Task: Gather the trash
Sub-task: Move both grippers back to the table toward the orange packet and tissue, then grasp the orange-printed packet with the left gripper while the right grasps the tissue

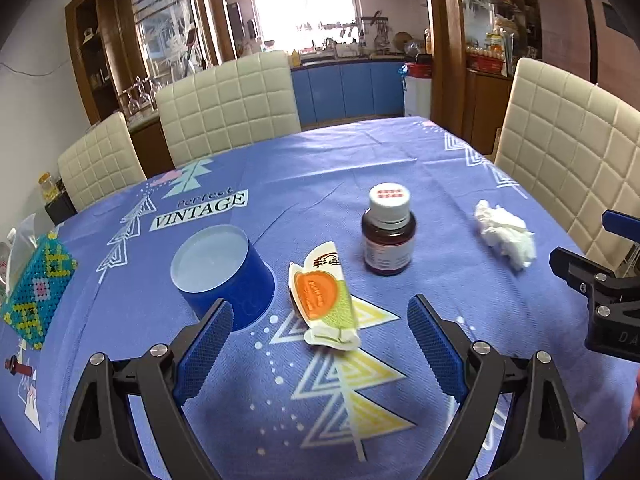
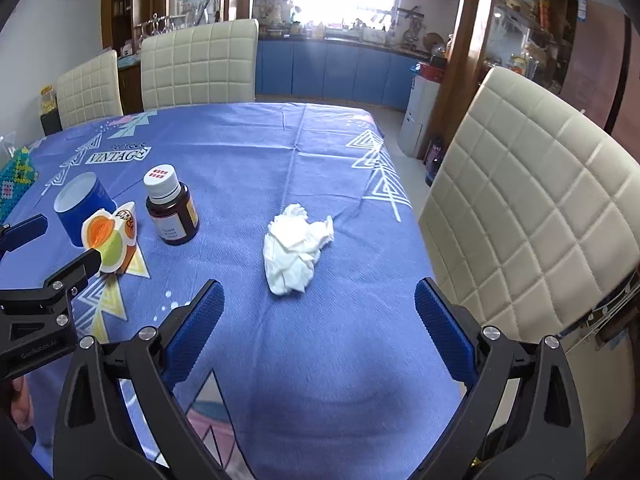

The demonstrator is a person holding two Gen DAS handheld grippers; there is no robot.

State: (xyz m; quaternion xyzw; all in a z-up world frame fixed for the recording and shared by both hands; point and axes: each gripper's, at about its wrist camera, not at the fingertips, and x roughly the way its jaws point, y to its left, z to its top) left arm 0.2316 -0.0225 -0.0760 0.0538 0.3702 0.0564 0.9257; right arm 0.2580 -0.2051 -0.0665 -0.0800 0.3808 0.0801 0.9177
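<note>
approach step, nothing picked yet: left gripper (image 1: 320,336) gapes wide before the near snack wrapper (image 1: 326,306), right gripper (image 2: 318,322) wide before the crumpled tissue (image 2: 296,248); next, each closes in.

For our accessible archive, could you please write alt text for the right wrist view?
The open right tool hangs above a blue patterned tablecloth, pointing toward a crumpled white tissue. Left sit a brown medicine bottle, a food wrapper and a blue cup.

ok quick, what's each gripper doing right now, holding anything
Left gripper: open, holding nothing, above the tablecloth.
Right gripper: open, holding nothing; the crumpled tissue lies ahead of it, untouched.
</note>
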